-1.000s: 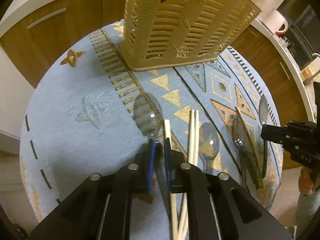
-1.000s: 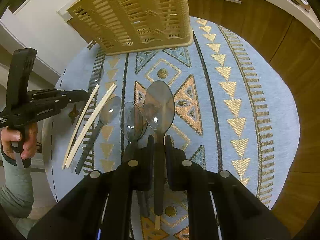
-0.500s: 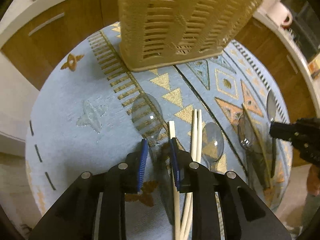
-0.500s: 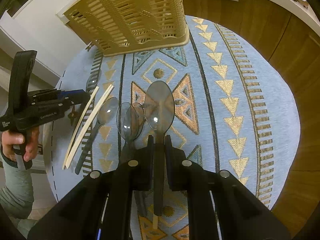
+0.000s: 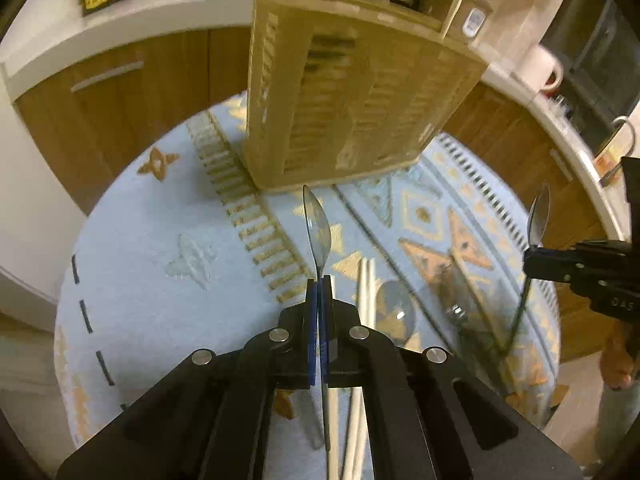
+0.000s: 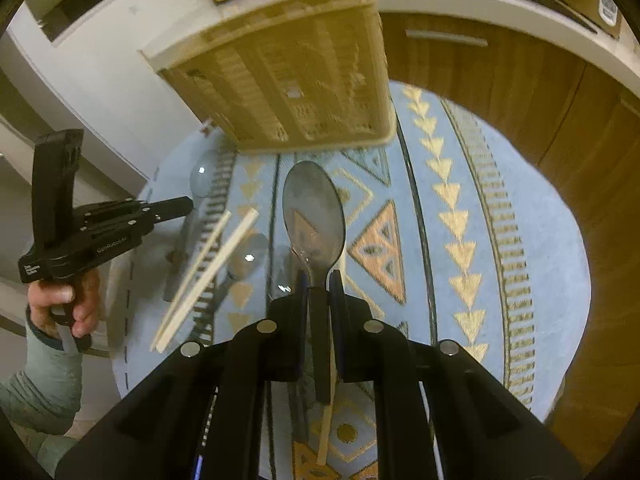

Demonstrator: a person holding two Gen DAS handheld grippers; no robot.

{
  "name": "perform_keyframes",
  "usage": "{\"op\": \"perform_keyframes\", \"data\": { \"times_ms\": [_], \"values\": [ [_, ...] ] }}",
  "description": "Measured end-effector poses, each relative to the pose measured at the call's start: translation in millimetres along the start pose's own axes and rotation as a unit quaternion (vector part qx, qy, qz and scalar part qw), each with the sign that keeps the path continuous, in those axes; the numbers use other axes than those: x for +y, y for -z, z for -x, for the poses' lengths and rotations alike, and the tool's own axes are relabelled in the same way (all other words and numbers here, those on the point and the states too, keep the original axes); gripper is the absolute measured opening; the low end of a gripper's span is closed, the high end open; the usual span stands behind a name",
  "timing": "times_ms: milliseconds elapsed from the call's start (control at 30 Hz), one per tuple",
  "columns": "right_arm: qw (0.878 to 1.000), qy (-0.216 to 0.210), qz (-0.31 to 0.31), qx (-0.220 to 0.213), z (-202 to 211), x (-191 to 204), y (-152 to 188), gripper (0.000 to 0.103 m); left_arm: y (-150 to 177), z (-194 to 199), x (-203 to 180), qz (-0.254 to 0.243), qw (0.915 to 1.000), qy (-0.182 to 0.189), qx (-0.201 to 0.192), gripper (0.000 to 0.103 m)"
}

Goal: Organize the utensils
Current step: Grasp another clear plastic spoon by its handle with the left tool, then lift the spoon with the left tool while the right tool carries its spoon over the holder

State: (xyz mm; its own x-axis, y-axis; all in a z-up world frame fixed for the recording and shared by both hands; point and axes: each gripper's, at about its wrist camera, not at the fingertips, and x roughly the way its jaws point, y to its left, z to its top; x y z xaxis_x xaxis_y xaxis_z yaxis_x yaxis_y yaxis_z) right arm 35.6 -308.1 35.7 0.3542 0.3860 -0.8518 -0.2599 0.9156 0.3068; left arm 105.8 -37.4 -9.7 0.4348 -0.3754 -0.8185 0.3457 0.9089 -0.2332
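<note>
My left gripper [image 5: 319,280] is shut on the neck of a spoon [image 5: 317,227], lifted off the cloth with its bowl turned edge-on. My right gripper [image 6: 319,280] is shut on another spoon [image 6: 314,216], held above the table with its bowl facing me. Each gripper shows in the other's view: the right gripper [image 5: 530,260] with its spoon [image 5: 538,214], the left gripper [image 6: 188,202] with its spoon [image 6: 202,176]. The beige slotted utensil basket [image 5: 352,100] stands ahead at the back of the table; it also shows in the right wrist view [image 6: 288,80].
A round table with a blue patterned cloth [image 5: 160,240] carries pale chopsticks [image 5: 366,288], [image 6: 208,268] and more spoons [image 5: 394,312], [image 6: 248,258]. Wooden cabinets [image 6: 520,92] and a white counter [image 5: 120,28] curve behind. A mug [image 5: 540,70] stands on the counter.
My left gripper has closed on the spoon and lifted it, turning it edge-on. My right gripper has risen with its spoon. Both have moved toward the basket.
</note>
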Motion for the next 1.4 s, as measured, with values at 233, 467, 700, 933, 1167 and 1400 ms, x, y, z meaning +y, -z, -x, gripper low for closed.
{"op": "perform_keyframes", "data": {
  "times_ms": [233, 467, 700, 933, 1167, 1400],
  "values": [
    [0.998, -0.015, 0.017, -0.051, 22, 12, -10, 0.003, -1, 40, -6, -0.011, 0.9973, 0.012, -0.072, 0.0],
    [0.994, -0.033, 0.017, -0.102, 44, 17, -23, 0.002, -14, 81, -22, -0.013, 0.9858, 0.015, -0.167, 0.0],
    [0.985, -0.041, 0.018, -0.165, 82, 24, -49, 0.002, -39, 129, -33, -0.023, 0.9567, 0.004, -0.29, 0.0],
    [0.969, -0.021, 0.03, -0.245, 117, 35, -92, 0.002, -69, 144, -44, -0.029, 0.9057, -0.022, -0.422, 0.0],
    [0.956, 0.042, 0.038, -0.289, 119, 38, -128, 0.002, -98, 121, -29, -0.01, 0.8866, 0.011, -0.462, 0.0],
    [0.957, 0.094, 0.025, -0.274, 85, 27, -146, 0.002, -109, 82, -27, -0.016, 0.8875, -0.019, -0.46, 0.0]
  ]
}}
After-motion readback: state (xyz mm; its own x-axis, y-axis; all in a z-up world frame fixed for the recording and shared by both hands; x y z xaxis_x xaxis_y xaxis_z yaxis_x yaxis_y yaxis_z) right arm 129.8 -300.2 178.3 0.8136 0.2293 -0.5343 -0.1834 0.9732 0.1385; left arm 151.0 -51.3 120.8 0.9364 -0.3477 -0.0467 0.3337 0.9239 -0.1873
